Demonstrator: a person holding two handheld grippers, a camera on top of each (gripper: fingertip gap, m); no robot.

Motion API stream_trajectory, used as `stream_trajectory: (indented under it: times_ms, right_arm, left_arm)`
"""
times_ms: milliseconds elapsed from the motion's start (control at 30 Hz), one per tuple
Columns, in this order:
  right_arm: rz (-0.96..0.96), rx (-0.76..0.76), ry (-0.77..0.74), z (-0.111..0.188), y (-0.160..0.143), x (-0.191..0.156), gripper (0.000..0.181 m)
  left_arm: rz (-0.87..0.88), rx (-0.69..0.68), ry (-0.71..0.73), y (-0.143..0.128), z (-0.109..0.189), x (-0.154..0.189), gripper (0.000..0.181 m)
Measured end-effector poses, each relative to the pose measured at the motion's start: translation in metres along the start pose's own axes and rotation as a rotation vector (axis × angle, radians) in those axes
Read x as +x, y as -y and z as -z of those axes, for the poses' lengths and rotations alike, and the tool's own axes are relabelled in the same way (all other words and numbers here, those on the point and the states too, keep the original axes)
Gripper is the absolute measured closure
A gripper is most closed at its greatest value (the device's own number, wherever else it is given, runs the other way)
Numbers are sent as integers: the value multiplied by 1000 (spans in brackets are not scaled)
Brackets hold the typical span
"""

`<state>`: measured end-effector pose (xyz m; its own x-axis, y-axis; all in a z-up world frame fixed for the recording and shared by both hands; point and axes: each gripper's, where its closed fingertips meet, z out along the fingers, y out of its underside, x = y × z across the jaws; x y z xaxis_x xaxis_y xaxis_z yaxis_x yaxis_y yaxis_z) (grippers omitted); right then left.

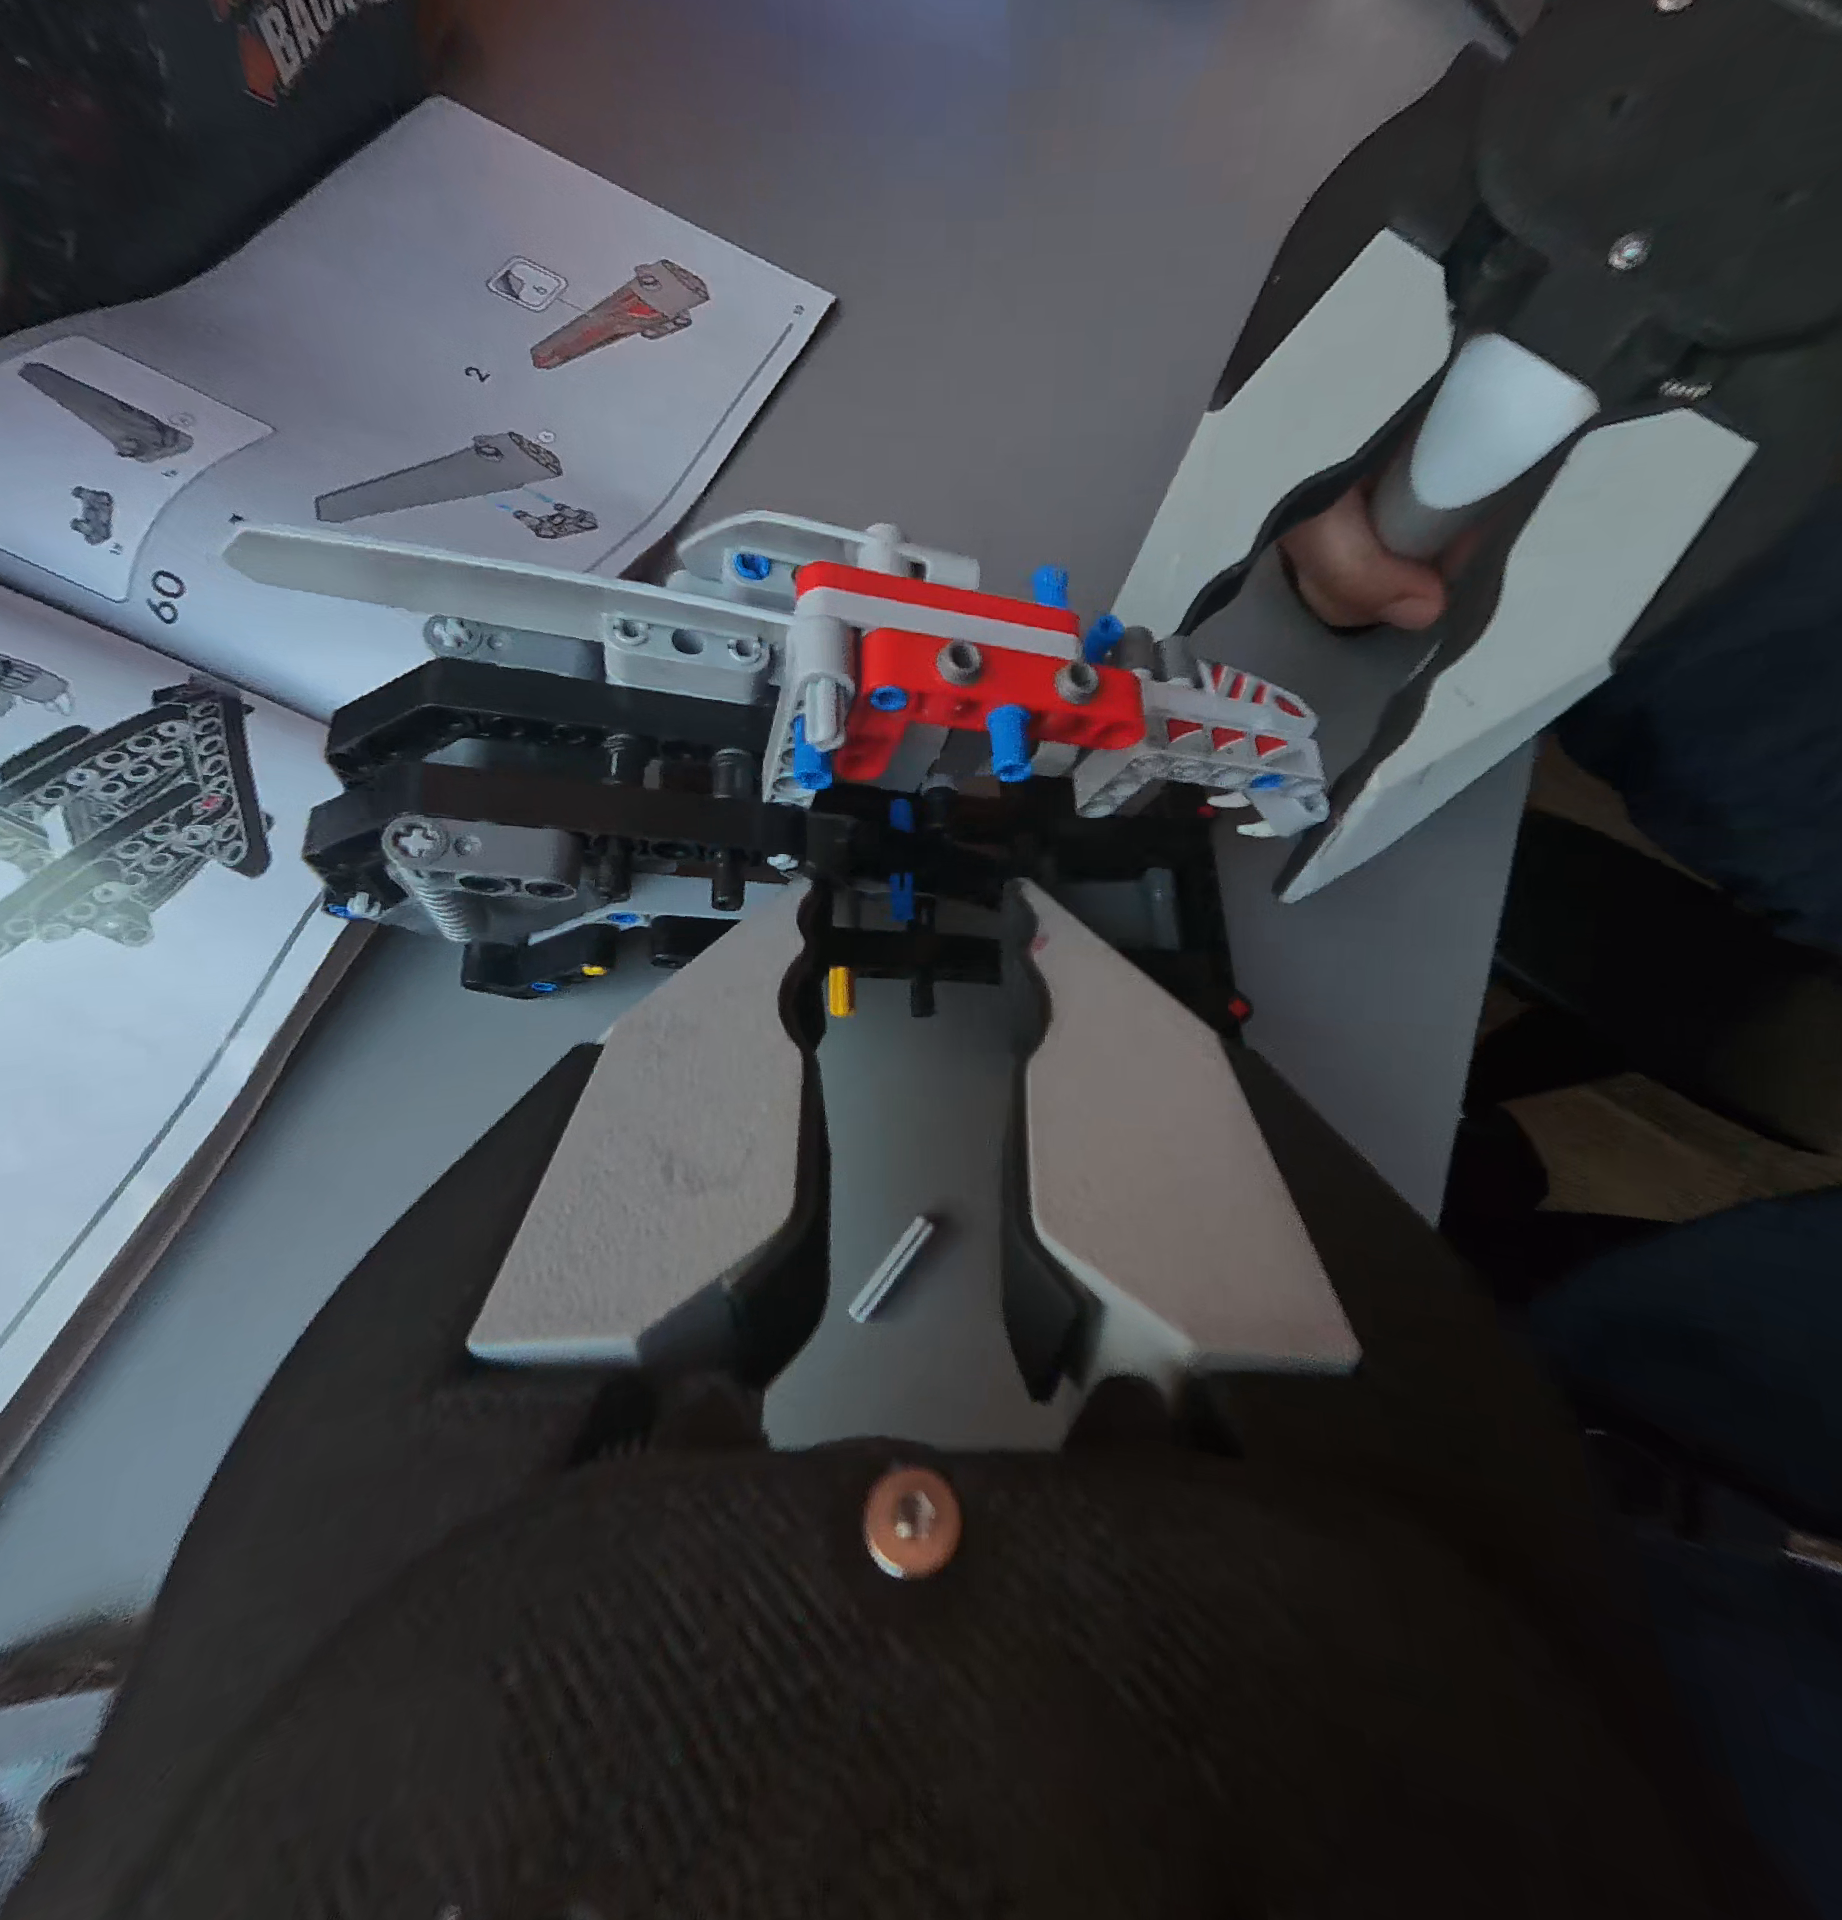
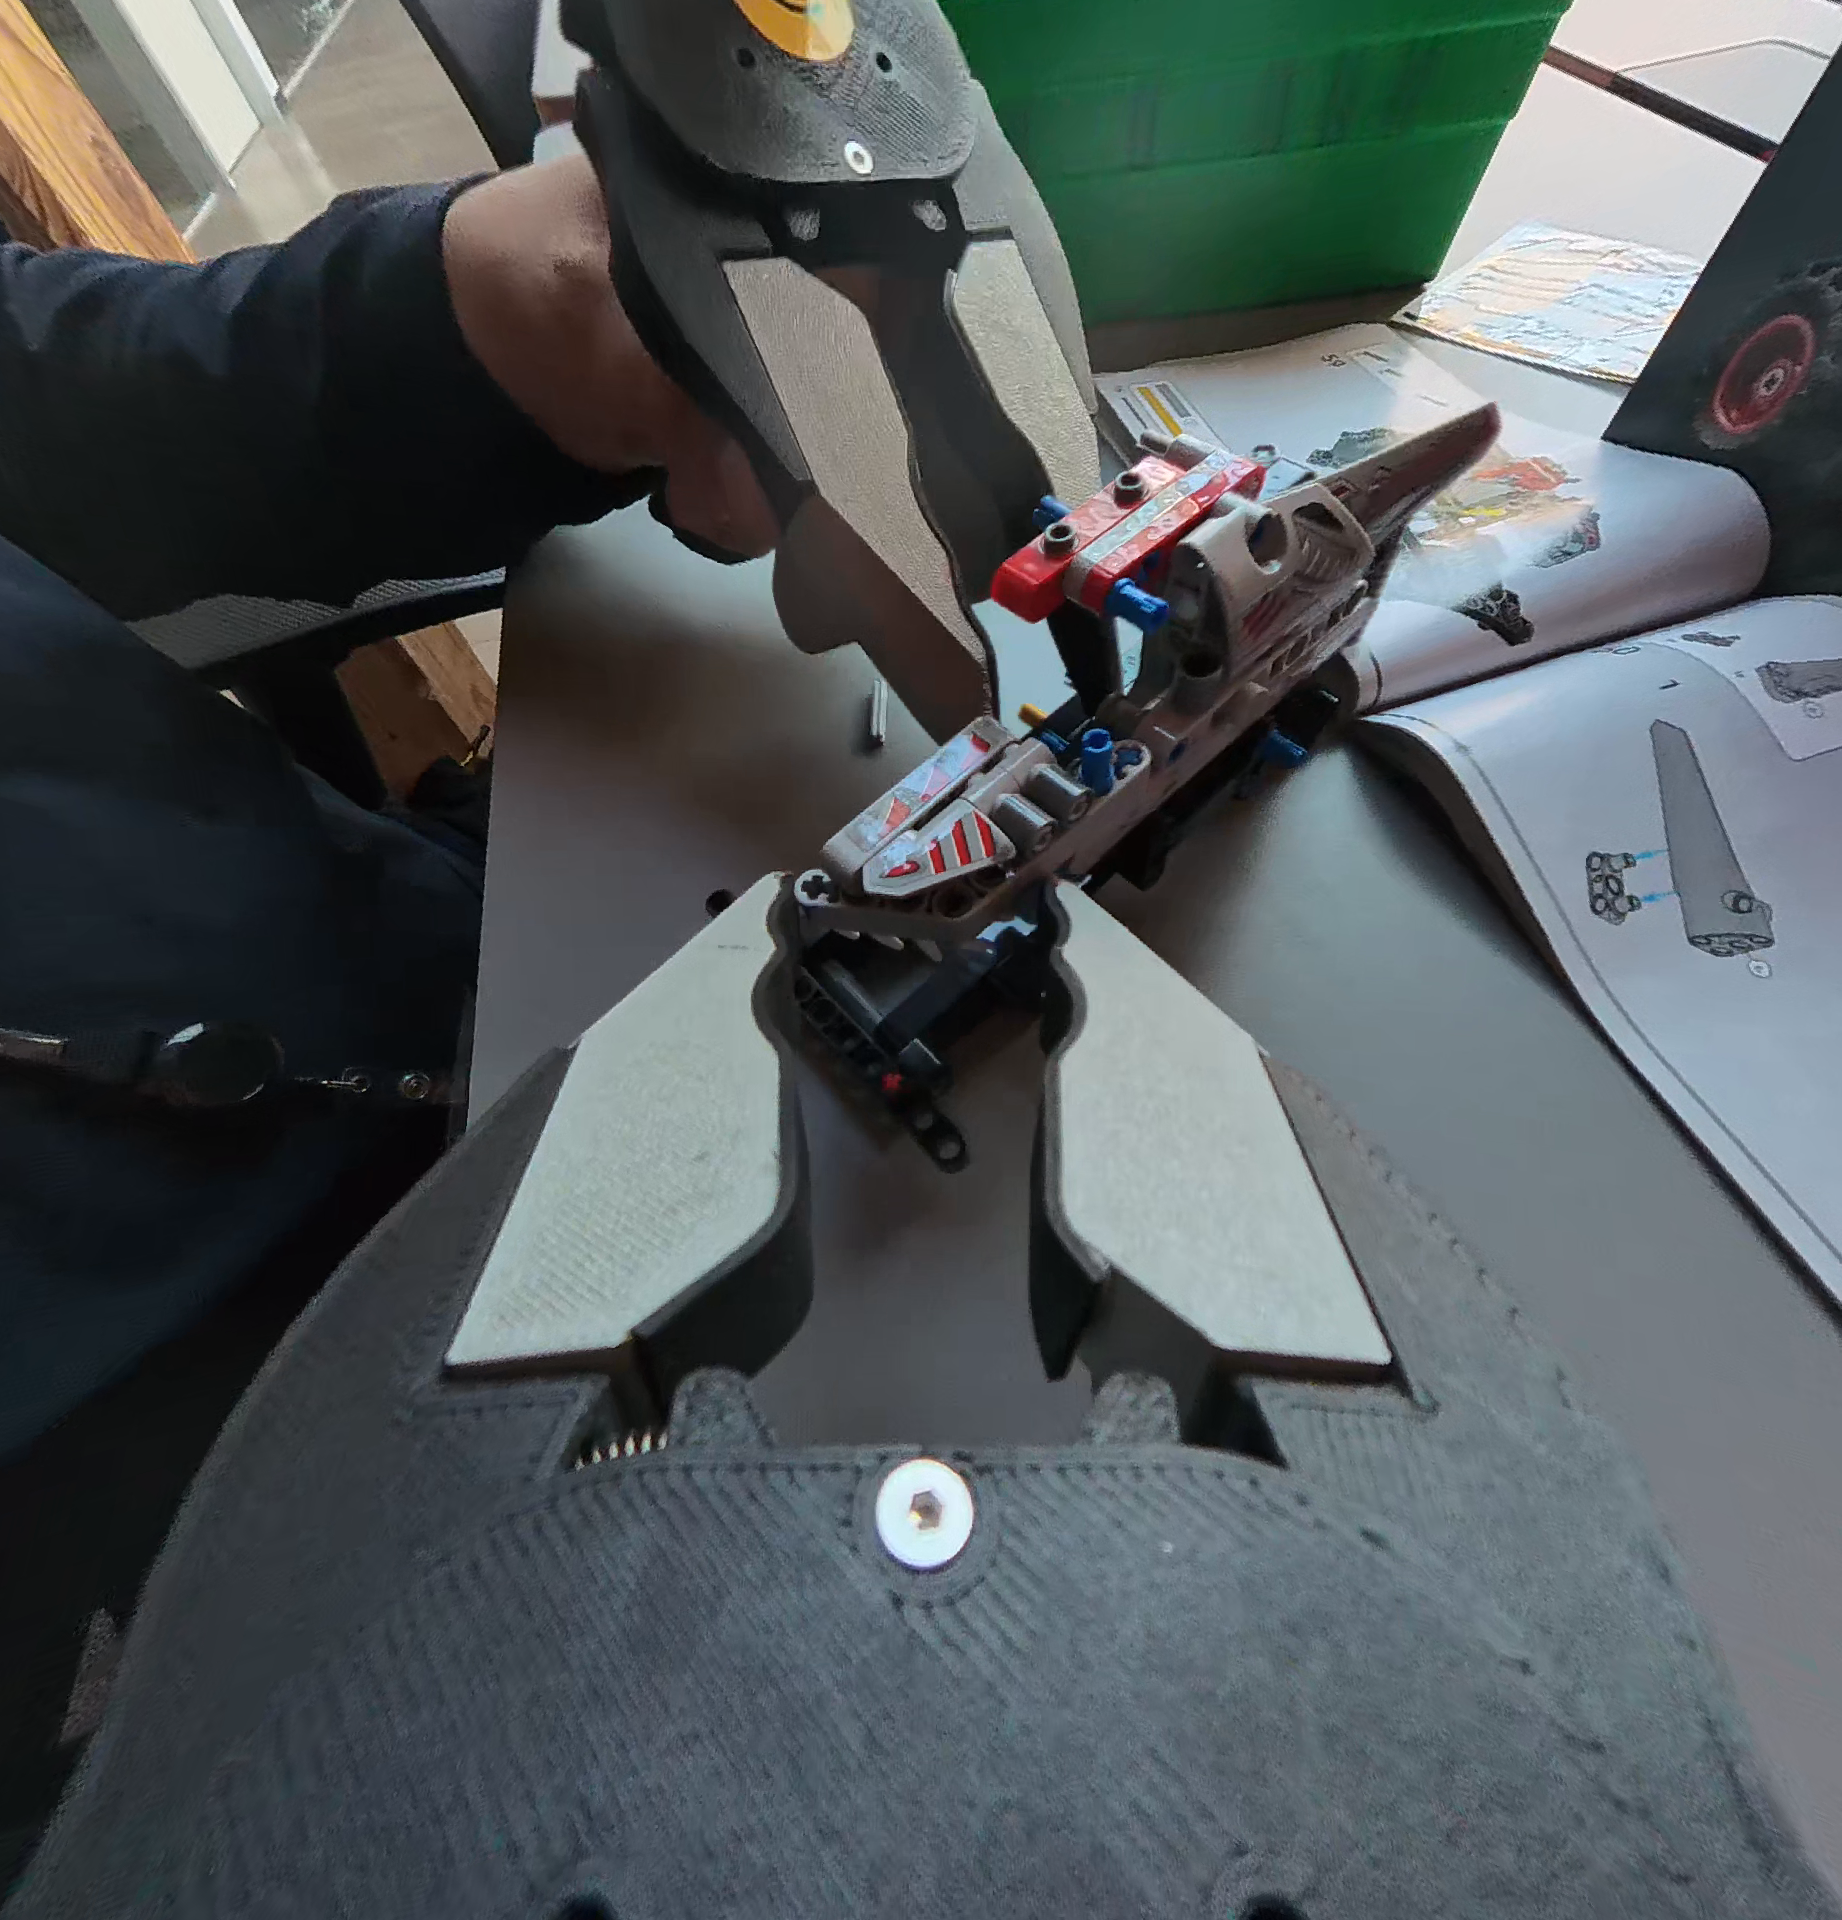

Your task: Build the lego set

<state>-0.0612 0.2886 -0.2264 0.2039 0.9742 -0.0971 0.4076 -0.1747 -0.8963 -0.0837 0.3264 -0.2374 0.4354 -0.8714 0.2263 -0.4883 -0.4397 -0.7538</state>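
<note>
The partly built lego model (image 1: 896, 686) has a black frame, grey panels, a red beam and blue pins. It lies tilted, its long grey tail over the open manual (image 1: 304, 395). My left gripper (image 1: 917, 935) is shut on the black frame at the model's side. My right gripper (image 2: 922, 914) is shut on the model's (image 2: 1104, 748) front end, under the striped grey panels. The right gripper (image 1: 1249, 748) also shows at the upper right of the left wrist view. The left gripper (image 2: 990, 707) comes down from the top of the right wrist view.
A small grey axle (image 1: 891, 1268) lies loose on the grey table (image 1: 1000, 312), behind my left fingers; it also shows in the right wrist view (image 2: 875, 712). A green bin (image 2: 1260, 156) and the set's dark box (image 2: 1779, 312) stand at the back. The table's edge (image 1: 1488, 987) is close.
</note>
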Motion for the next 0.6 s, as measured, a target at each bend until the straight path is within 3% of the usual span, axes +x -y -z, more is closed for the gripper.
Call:
stream_trajectory:
  times_ms: [33,233,467,500,600]
  right_arm:
    - [-3,-6,8,-1,-1,-1,137]
    - [1,-40,48,-4,-5,-6,137]
    - [26,-47,31,-5,-5,-5,139]
    - [26,-47,28,-6,-5,-5,139]
    - [34,-54,32,-7,-6,-6,139]
  left_arm:
    - [20,3,-32,1,0,2,149]
    - [52,23,-84,3,-3,-6,170]
    - [8,39,-132,4,-3,-5,172]
    - [7,69,-173,8,-1,1,181]
    - [36,121,-232,17,6,7,181]
